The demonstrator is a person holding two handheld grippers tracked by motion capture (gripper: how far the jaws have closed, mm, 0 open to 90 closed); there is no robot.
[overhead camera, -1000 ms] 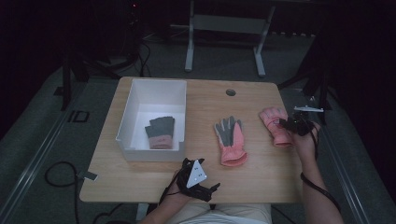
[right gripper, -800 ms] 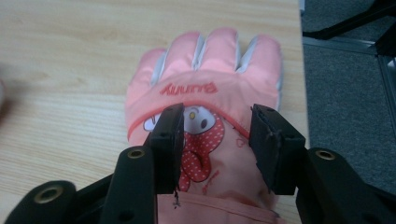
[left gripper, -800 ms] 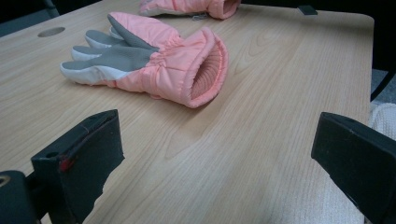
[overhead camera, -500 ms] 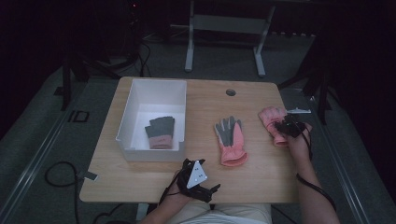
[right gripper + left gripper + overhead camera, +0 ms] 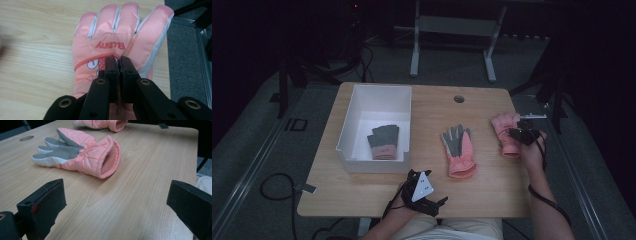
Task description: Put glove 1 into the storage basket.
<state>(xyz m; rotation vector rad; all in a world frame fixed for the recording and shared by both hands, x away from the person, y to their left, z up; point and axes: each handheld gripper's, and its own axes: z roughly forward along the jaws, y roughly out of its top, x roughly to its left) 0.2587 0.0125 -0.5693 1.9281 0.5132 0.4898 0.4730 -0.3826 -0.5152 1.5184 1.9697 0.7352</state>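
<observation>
Pink gloves are going into the white bin, judging by the folded grey-and-pink glove already in it. Nearest, the left gripper rests released at the table's front edge. Mid-table, a palm-up glove waits. Farther right, the right gripper has just clenched on the back fabric of the "BUNNY" glove, not yet lifted.

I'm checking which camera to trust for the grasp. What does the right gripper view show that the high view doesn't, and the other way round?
Right gripper view alone: the right claw pinching the back of the pink glove, jaws together, and the lettering on it. High view alone: the white bin with a folded glove inside, the middle glove palm up, and the left claw near the table's front edge. Both: the pink glove near the table's right edge, under the right claw.
</observation>
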